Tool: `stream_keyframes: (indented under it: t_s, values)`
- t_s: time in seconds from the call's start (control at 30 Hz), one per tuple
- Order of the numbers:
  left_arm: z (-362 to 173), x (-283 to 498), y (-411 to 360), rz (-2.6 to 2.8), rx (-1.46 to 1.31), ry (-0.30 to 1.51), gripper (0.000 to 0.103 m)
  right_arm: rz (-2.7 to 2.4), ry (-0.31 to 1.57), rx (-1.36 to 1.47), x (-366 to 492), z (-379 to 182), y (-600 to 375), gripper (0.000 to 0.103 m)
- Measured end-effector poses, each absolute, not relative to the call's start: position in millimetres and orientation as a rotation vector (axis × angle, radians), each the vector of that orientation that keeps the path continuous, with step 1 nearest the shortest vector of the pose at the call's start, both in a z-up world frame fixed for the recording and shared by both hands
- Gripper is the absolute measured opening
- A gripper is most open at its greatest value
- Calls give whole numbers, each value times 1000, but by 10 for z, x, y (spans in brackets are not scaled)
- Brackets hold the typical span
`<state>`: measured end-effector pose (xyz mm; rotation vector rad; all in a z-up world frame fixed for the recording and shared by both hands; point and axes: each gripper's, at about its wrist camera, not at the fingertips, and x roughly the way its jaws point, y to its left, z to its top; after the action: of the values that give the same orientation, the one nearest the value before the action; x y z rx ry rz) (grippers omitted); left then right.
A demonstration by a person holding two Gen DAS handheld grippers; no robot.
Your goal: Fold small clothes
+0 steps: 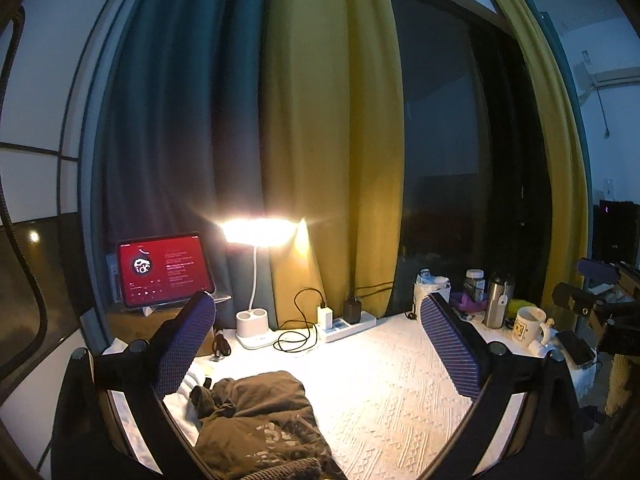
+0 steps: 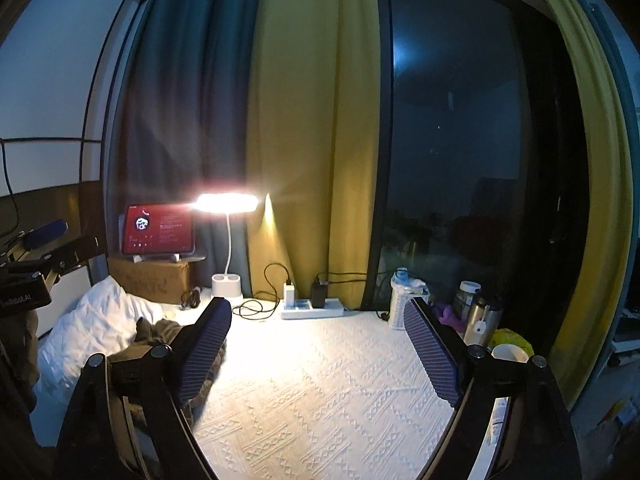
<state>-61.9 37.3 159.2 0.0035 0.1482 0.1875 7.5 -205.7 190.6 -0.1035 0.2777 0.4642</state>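
A crumpled dark olive-brown garment [image 1: 260, 420] with a pale print lies on the white textured cloth [image 1: 392, 392] at the lower left of the left wrist view. My left gripper [image 1: 320, 344] is open and empty, held above the garment's far edge. In the right wrist view the same garment [image 2: 160, 336] lies at the left, partly hidden behind my left finger [image 2: 204, 348]. My right gripper [image 2: 320, 344] is open and empty above the bare cloth [image 2: 320, 392]. The other gripper shows at the edge of each view.
A lit desk lamp [image 1: 256, 236], a tablet with a red screen [image 1: 164, 270] on a cardboard box [image 2: 152, 278], a power strip with chargers and cables [image 1: 344, 326], a steel bottle [image 1: 496, 300], jars and a mug [image 1: 528, 324] line the back. A white pillow [image 2: 92, 328] lies at the left.
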Motion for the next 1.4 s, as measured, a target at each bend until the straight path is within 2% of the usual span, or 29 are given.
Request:
stream_keyframes:
  t_s: [1.4]
  values:
    - [1468, -604, 483, 210, -42, 173, 102, 412, 292, -87, 96, 1788, -2077, 90]
